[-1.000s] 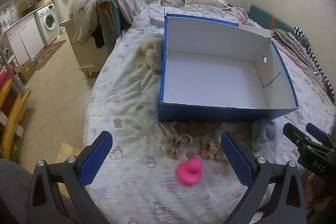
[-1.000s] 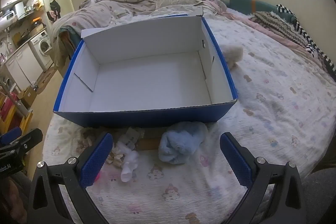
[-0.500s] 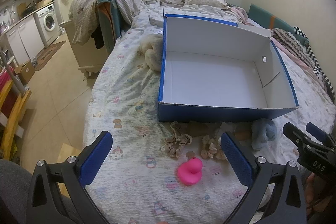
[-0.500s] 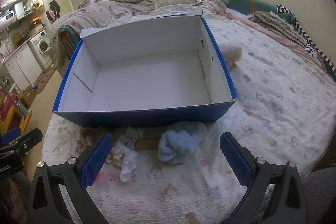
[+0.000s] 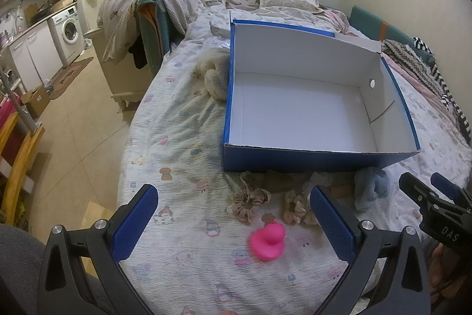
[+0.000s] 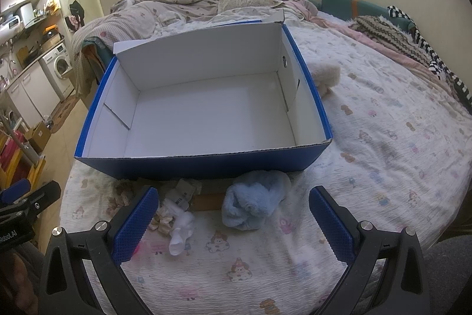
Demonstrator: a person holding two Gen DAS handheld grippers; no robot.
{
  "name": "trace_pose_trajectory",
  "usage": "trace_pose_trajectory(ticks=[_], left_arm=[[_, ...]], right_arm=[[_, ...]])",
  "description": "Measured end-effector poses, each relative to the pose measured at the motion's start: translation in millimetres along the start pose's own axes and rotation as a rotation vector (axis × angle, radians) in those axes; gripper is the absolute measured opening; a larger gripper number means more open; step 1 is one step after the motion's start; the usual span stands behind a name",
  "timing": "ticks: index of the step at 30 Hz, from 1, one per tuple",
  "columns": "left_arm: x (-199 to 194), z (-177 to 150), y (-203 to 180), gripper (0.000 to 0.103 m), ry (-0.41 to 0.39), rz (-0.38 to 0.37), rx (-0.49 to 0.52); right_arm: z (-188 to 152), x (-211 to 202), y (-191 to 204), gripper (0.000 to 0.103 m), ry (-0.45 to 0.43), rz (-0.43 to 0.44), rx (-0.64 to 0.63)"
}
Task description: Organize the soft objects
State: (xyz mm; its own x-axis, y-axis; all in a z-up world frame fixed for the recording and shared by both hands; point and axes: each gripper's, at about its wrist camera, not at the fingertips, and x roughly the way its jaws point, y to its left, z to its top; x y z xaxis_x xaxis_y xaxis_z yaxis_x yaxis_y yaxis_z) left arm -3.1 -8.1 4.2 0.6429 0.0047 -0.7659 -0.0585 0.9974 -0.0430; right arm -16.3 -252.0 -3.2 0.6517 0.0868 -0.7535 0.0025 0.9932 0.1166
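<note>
almost nothing has changed over the last second — both views sit as they did, so no grasp has begun and the blue box (image 6: pixel 203 164) on the bed (image 6: pixel 383 138) is empty. the left hand-held gripper (image 5: pixel 233 220) and right hand-held gripper (image 6: pixel 233 220) both gape wide, holding nothing. in front of the box lie a fluffy pale-blue cloth (image 6: pixel 253 204), a white sock (image 6: pixel 181 232), frilly beige scrunchies (image 5: pixel 250 201) and a glossy pink duck (image 5: pixel 268 239).

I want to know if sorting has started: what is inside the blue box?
Nothing: the blue box shows only its bare white floor and walls in both views. The light blue cloth, white sock and scrunchie lie outside, in front. The strip behind its near wall is hidden.
</note>
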Motion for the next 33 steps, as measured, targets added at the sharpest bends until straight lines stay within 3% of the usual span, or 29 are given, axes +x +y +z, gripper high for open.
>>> trace_pose_trajectory(ticks=[33], left_arm=[[1.0,-0.3,2.7,0.103,-0.002,0.004,0.004]], right_arm=[[-0.1,-0.2,-3.2,0.103,0.004,0.002,0.007]])
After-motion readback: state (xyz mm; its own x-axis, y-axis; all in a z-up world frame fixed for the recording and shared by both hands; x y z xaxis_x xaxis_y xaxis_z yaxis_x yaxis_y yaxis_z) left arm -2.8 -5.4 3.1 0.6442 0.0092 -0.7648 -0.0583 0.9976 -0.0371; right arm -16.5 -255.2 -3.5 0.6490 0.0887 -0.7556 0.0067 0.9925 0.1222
